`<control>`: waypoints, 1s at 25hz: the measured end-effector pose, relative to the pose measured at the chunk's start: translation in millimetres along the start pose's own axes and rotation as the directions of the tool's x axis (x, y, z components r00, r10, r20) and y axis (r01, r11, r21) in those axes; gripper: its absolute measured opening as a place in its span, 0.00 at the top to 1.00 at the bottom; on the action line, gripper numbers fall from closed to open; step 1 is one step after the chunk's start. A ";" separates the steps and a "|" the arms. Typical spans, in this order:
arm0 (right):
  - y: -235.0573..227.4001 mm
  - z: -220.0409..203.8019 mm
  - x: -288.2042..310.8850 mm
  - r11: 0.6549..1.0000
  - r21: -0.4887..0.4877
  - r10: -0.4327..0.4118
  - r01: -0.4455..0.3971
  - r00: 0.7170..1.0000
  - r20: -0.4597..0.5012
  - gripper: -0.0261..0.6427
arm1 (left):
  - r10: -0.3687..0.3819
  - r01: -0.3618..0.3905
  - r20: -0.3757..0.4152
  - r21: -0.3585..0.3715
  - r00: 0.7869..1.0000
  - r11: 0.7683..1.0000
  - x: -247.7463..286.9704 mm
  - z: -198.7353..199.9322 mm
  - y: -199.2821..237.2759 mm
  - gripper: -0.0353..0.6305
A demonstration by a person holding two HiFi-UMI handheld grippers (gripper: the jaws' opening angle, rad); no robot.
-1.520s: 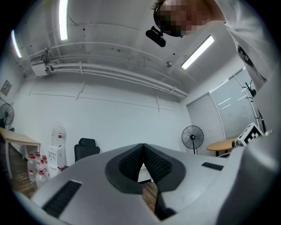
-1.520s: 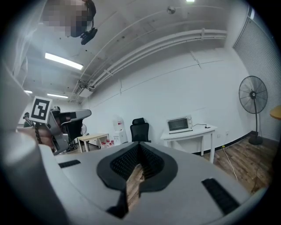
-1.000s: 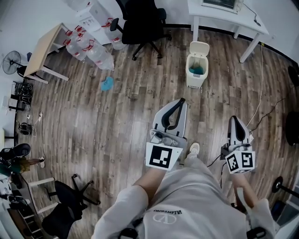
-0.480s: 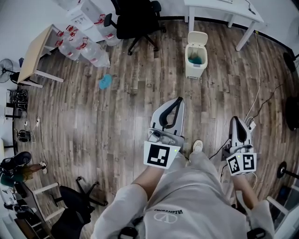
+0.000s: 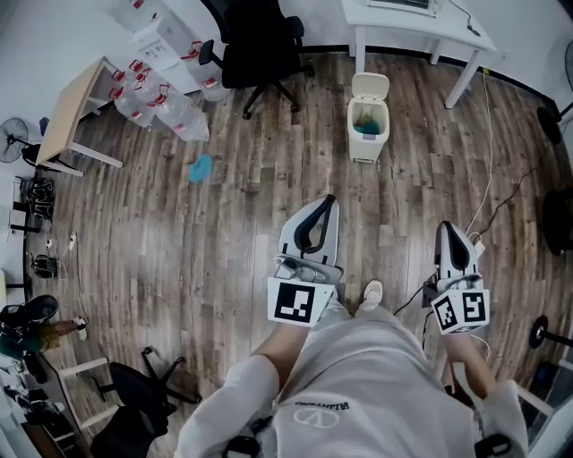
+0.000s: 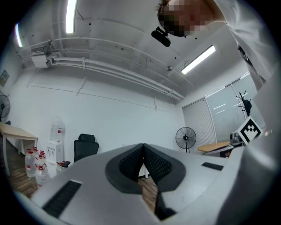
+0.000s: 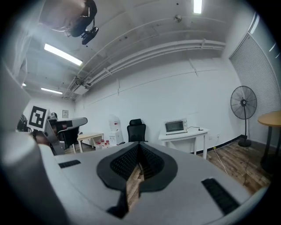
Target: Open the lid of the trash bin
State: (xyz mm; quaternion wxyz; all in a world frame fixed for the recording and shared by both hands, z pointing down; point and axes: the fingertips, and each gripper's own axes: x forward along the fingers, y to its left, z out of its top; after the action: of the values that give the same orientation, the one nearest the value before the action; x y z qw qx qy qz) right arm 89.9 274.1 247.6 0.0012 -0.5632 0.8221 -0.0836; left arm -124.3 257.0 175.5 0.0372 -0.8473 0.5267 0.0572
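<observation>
The cream trash bin (image 5: 366, 125) stands on the wood floor ahead of me, near the white desk. Its lid (image 5: 372, 86) is tipped up at the back and something teal shows inside. My left gripper (image 5: 328, 199) is held low in front of my legs, well short of the bin, jaws shut with nothing between them (image 6: 143, 145). My right gripper (image 5: 445, 226) hangs further right, also shut and empty (image 7: 138, 144). Neither gripper view shows the bin; both look level across the room.
A black office chair (image 5: 260, 45) and a white desk (image 5: 421, 22) stand at the far wall. Water bottles (image 5: 166, 103) lie by a wooden table (image 5: 76, 103). A blue scrap (image 5: 200, 167) and a cable (image 5: 488, 170) lie on the floor. Another chair (image 5: 134, 402) is behind left.
The head view has drifted, so the bin sits slightly further left and up. Both grippers have shifted a little left. The lid stays up and both grippers stay shut.
</observation>
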 end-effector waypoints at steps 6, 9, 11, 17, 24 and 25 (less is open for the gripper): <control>-11.2 4.2 -8.1 1.000 0.006 -0.002 0.002 1.000 0.001 0.94 | 0.004 -0.004 0.007 0.021 1.000 1.000 0.9 11.1 -10.2 0.94; -10.4 3.1 -11.2 1.000 0.012 0.005 -0.005 1.000 -0.007 0.94 | 0.006 -0.006 0.005 0.023 1.000 1.000 -1.6 12.4 -12.8 0.94; -11.1 1.3 -14.2 1.000 0.016 0.008 -0.008 1.000 -0.009 0.94 | 0.007 -0.007 0.001 0.023 1.000 1.000 -3.4 11.4 -15.3 0.94; -15.7 -1.0 -19.8 1.000 0.014 0.007 -0.007 1.000 -0.014 0.94 | 0.004 -0.004 -0.004 0.021 1.000 1.000 -3.9 8.4 -21.4 0.94; -21.2 -3.3 -22.2 1.000 0.021 0.002 -0.002 1.000 -0.017 0.94 | 0.000 0.000 -0.002 0.012 1.000 1.000 0.8 7.6 -25.9 0.94; -22.3 -3.4 -22.2 1.000 0.021 0.001 -0.001 1.000 -0.018 0.94 | 0.000 0.000 -0.002 0.012 1.000 1.000 1.5 7.2 -26.6 0.94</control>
State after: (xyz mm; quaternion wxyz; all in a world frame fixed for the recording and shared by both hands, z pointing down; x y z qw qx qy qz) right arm 118.4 287.4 252.0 -0.0001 -0.5618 0.8215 -0.0973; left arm -100.3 268.3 168.2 0.0419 -0.8471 0.5272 0.0528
